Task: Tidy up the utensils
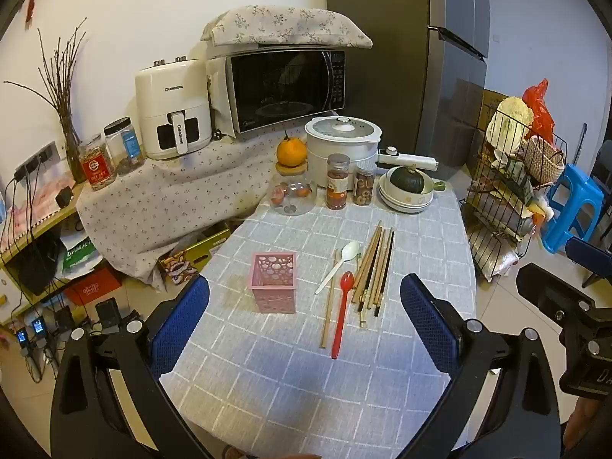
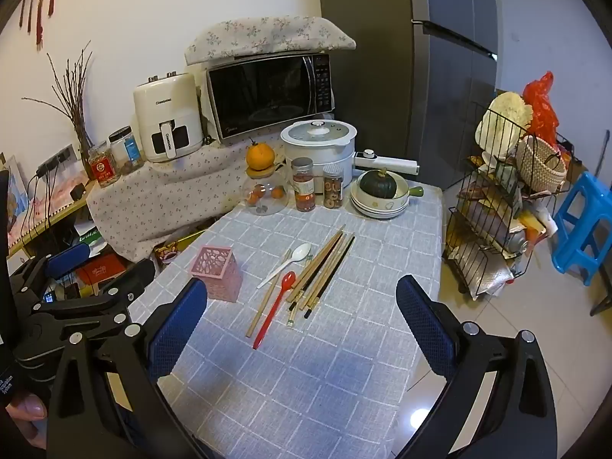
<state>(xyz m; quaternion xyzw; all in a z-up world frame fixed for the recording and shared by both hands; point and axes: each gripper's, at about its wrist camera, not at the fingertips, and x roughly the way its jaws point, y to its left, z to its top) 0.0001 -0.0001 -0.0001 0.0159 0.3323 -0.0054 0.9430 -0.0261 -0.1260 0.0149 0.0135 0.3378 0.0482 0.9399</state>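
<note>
fingers: both pairs are standing wide apart and are holding nothing; the left gripper (image 1: 305, 306) and the right gripper (image 2: 302, 308) are hovering above the near part of the table, not touching any utensil.
pink holder (image 1: 273, 282): it is standing upright on the grey checked tablecloth (image 1: 298, 390), left of the utensils and apart from them.
white spoon (image 1: 338, 266): it is lying with its bowl toward the far side, just left of the chopsticks.
red spoon (image 1: 341, 313): it is lying bowl away, beside one single chopstick (image 1: 329, 302) on its left.
chopsticks (image 1: 375, 267): they are lying in a loose bundle, brown and dark ones together, right of both spoons.
far edge: a glass jar (image 1: 292, 195), two small bottles (image 1: 338, 181) and stacked bowls (image 1: 407, 195) with a green squash are sitting there.
</note>
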